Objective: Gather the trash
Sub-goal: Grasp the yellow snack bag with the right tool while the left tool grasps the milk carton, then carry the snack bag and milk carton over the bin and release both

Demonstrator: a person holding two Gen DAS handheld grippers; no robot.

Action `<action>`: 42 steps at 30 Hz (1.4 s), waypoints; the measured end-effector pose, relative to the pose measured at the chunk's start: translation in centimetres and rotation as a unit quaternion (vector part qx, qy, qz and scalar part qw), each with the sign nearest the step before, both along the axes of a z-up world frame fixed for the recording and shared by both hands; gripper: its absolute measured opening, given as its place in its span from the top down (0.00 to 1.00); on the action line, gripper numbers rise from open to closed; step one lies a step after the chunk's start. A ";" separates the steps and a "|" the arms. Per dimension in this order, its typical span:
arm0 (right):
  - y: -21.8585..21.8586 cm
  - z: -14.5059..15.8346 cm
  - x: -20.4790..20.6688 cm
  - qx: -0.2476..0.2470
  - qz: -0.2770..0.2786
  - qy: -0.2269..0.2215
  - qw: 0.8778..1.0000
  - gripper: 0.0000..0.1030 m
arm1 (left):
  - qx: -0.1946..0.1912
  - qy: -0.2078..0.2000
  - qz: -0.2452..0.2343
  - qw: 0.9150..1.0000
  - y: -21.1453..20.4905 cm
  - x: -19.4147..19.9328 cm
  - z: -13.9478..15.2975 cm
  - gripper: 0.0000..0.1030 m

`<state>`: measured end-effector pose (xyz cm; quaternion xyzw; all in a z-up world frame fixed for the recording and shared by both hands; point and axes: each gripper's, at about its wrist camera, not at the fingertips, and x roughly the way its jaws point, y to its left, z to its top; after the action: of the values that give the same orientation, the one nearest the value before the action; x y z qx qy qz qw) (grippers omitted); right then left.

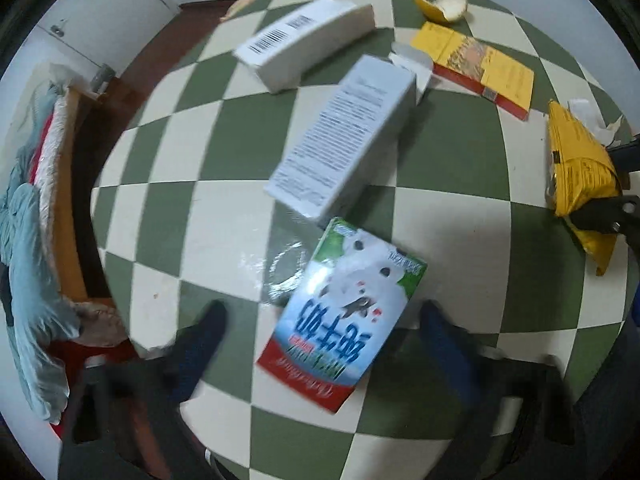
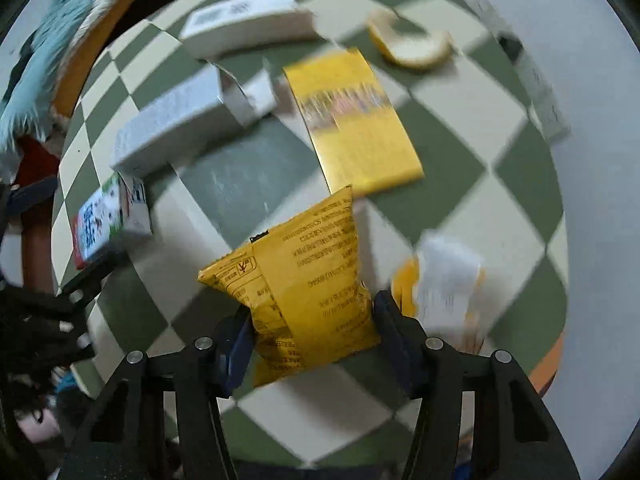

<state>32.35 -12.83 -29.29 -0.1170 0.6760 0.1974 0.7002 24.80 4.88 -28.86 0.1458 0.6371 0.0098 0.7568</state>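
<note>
Snack bag [image 2: 308, 292], yellow, crinkled, black print on its back, sits pinched between the two fingers of the right gripper [image 2: 312, 320], lower half squeezed in, top corner sticking up toward the yellow flat box [image 2: 356, 128]. Bag appears raised off the checkered table [image 2: 500, 120], contact underneath hidden. Same bag shows at the right edge of the left wrist view, partly cut off by the frame. Left gripper [image 1: 320, 344] spread wide, nothing clamped, its fingers either side of the milk carton [image 1: 344, 316]; whether they touch it is hard to say, blur. Carton lies flat, blue and white with red base, on a clear plastic wrapper [image 1: 284, 272], mostly hidden. Beyond it a white box with fine print [image 1: 344, 136], flap open, then a white barcode box [image 1: 304, 40]. Peel [image 1: 440, 4] at far edge. Right of the bag a white and yellow scrap [image 2: 444, 280], too smeared to identify. Bedding [image 1: 28, 240] off the table's left side.
</note>
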 end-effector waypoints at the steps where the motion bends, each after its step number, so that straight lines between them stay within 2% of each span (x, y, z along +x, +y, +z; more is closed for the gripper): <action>1: -0.2 0.1 -0.1 0.001 0.002 -0.001 1.000 0.37 | -0.008 0.003 0.007 1.000 0.0 0.0 -0.1 0.41; 3: -0.3 0.2 -0.2 0.004 0.005 -0.001 1.000 0.26 | -0.022 0.001 0.028 0.999 0.2 -0.2 0.3 0.42; 5: 0.4 0.4 -0.3 -0.001 0.020 -0.013 1.000 0.25 | -0.054 0.008 0.085 0.995 1.4 -0.7 0.6 0.43; 7: 0.8 0.3 -0.5 -0.021 0.040 -0.029 0.999 0.25 | -0.086 0.008 0.161 0.983 3.0 -1.7 0.9 0.43; 10: 1.0 -0.3 -0.6 -0.029 0.052 -0.031 0.998 0.25 | -0.124 -0.016 0.221 0.967 4.4 -2.9 1.5 0.43; 12: 1.2 -0.6 -0.7 -0.032 0.055 -0.036 0.997 0.26 | -0.119 -0.022 0.229 0.966 4.3 -3.0 1.2 0.43; 14: 1.2 -0.6 -1.1 -0.036 0.056 -0.048 0.997 0.31 | -0.098 -0.020 0.222 0.970 3.9 -2.8 0.5 0.43; 15: 1.3 -0.5 -1.2 -0.042 0.058 -0.057 0.996 0.37 | -0.089 -0.017 0.218 0.972 3.7 -2.8 0.1 0.43; 16: 1.6 -0.4 -1.5 -0.044 0.058 -0.062 0.995 0.38 | -0.083 -0.017 0.217 0.972 3.4 -2.7 -0.2 0.44; 17: 1.6 -0.3 -1.6 -0.046 0.058 -0.065 0.995 0.38 | -0.082 -0.029 0.220 0.972 3.2 -2.8 -0.1 0.49; 21: 1.8 0.1 -2.6 -0.039 0.056 -0.075 0.995 0.52 | -0.067 -0.047 0.221 0.972 2.3 -3.4 0.4 0.51; 23: 2.4 0.6 -3.1 -0.033 0.050 -0.078 0.995 0.55 | -0.059 -0.058 0.220 0.972 1.8 -3.6 1.1 0.52; 28: 1.3 2.8 -4.7 0.004 0.032 -0.085 0.996 0.56 | -0.063 -0.110 0.242 0.962 2.4 -5.7 5.2 0.53; 35: 2.8 8.2 -5.9 0.064 0.033 -0.116 0.991 0.57 | -0.066 -0.191 0.277 0.939 7.8 -9.6 12.3 0.53; 42: 10.4 14.8 -11.4 0.136 0.075 -0.151 0.976 0.57 | -0.057 -0.256 0.322 0.910 12.9 -17.1 19.1 0.53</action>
<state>20.97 -2.39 -14.54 -0.0991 0.5190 0.3194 0.7866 7.66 17.74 -9.80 -0.1179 0.4329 0.2535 0.8570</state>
